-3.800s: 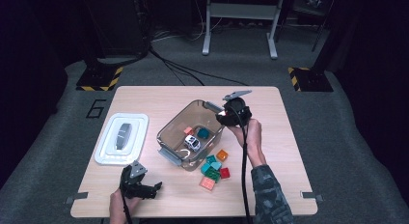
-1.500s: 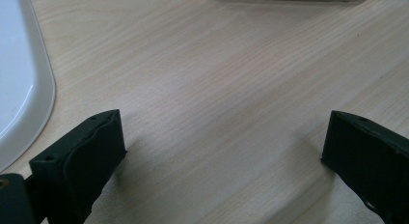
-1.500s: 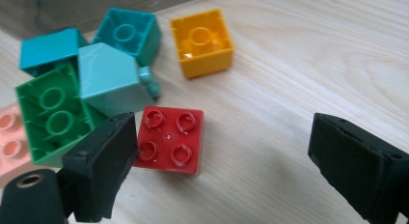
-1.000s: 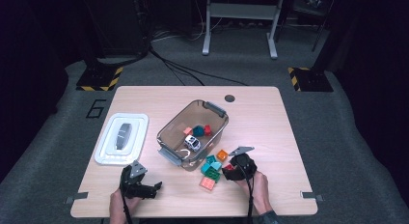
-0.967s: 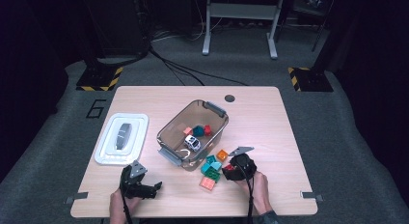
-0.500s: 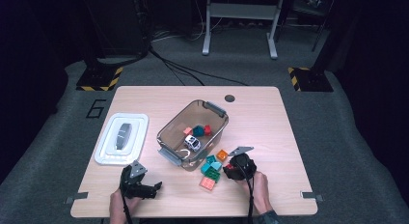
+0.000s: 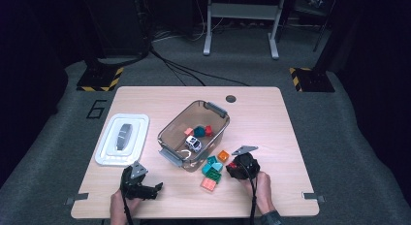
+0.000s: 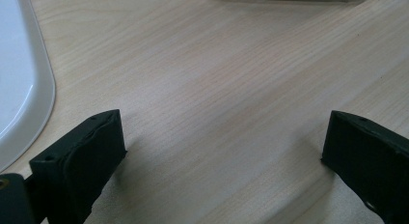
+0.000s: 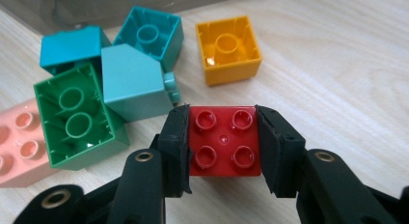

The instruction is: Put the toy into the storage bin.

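Red brick (image 9: 223,141) is the piece in hand, but it is the smallest thing here, so start with what surrounds it. Largest is the wooden table (image 7: 300,123). On it, near the middle, stands a clear grey bin (image 7: 173,128) with a toy car (image 7: 193,143) and a few blocks inside; to the left of the bin lies a white lid (image 7: 110,148). Close to the table's near edge, the left gripper (image 7: 154,191) rests with its 2 jaws spread wide and bare wood between them, as the left gripper view (image 8: 219,147) shows. The right gripper (image 7: 231,167) sits just right of a small cluster of loose bricks in front of the bin.

In the right gripper view that cluster reads as a pink brick (image 9: 17,142) at the far left, a green brick (image 9: 74,119) lying studs down beside it, 2 teal bricks (image 9: 149,35) behind, a lighter teal sloped brick (image 9: 132,81) leaning on the green one, and an orange brick (image 9: 229,49) standing apart to the right.

The red brick lies squarely between the right gripper's jaws (image 9: 223,151), studs up with 4 showing. Both pads press flat on its opposite sides, having just closed in on it. It sits on the tabletop, just in front of the sloped teal brick and clear of the orange one.
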